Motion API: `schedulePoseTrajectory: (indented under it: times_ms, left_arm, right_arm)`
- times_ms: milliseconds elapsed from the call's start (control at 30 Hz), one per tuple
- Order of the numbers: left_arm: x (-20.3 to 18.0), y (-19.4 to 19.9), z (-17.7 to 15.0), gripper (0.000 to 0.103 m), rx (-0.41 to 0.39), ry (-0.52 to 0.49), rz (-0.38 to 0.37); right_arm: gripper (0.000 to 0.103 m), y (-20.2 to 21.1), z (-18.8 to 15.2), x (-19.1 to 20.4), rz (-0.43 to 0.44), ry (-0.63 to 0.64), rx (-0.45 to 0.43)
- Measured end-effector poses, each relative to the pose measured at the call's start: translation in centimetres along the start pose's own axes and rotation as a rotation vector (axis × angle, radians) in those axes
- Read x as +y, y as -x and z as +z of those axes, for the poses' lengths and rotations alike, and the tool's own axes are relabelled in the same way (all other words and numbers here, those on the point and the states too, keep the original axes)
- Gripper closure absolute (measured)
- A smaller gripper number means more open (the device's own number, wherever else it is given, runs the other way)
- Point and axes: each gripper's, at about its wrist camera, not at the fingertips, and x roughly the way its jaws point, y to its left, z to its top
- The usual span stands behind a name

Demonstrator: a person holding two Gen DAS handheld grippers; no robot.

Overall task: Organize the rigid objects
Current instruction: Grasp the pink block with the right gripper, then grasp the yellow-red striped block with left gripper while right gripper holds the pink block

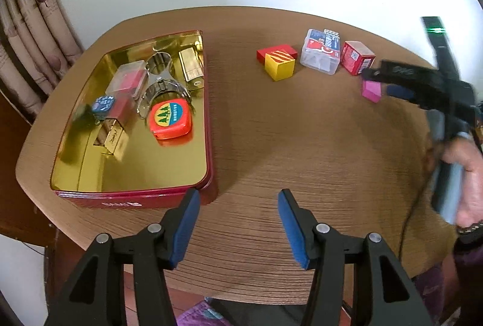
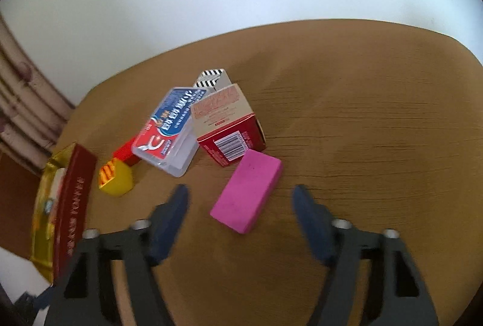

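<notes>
A red tin with a gold inside (image 1: 208, 127) sits at the table's left and holds an orange tape measure (image 1: 170, 121), a metal clamp (image 1: 160, 81) and several small boxes. My left gripper (image 1: 238, 223) is open and empty, just right of the tin's near corner. My right gripper (image 2: 241, 220) is open, its jaws either side of a pink block (image 2: 247, 193) that lies on the table. Behind the block stand a red carton (image 2: 226, 124), a clear plastic box (image 2: 170, 130) and a yellow-and-red block (image 2: 116, 175). In the left wrist view the right gripper (image 1: 380, 84) hangs over the pink block (image 1: 372, 90).
The round wooden table (image 1: 302, 145) stands against a white wall, with a curtain (image 1: 27, 33) at the left. A small striped box (image 2: 212, 77) stands behind the carton. The hand holding the right gripper (image 1: 465, 184) is at the table's right edge.
</notes>
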Motion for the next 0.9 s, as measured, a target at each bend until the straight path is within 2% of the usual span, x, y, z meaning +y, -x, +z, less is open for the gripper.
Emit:
schedulePoseTrajectory:
  times_ms: [100, 267, 367, 433, 533, 667, 800, 900]
  left_arm:
    - [0.5, 0.2, -0.1, 0.048, -0.008, 0.002, -0.018]
    - [1.5, 0.5, -0.4, 0.048, -0.024, 0.014, -0.025]
    - [2.2, 0.7, -0.6, 0.048, -0.025, 0.041, -0.034]
    - [2.6, 0.7, -0.7, 0.048, -0.023, 0.057, -0.05]
    - [2.9, 0.8, -0.9, 0.048, -0.018, 0.075, -0.081]
    - [2.8, 1.3, -0.5, 0.048, -0.014, 0.09, -0.145]
    - [1.4, 2.2, 0.7, 0.048, -0.053, 0.055, -0.109]
    - [0.3, 1.9, 2.7, 0.048, -0.049, 0.061, -0.12]
  right_arm:
    - [0.062, -0.3, 0.1, 0.1, -0.027, -0.013, -0.01]
    - [0.073, 0.1, -0.3, -0.1, -0.002, 0.026, 0.012]
    - [0.074, 0.8, -1.0, -0.7, 0.06, 0.067, 0.034]
    - [0.074, 1.8, -1.8, -1.6, 0.026, 0.086, 0.025]
    - [0.074, 3.4, -2.9, -3.7, 0.03, 0.075, 0.02]
    - [0.074, 5.6, -4.5, -6.3, -0.035, 0.112, -0.022]
    - [0.074, 7.0, -5.7, -9.6, -0.052, 0.118, -0.038]
    - [0.074, 7.5, -6.0, -10.7, -0.053, 0.126, -0.055]
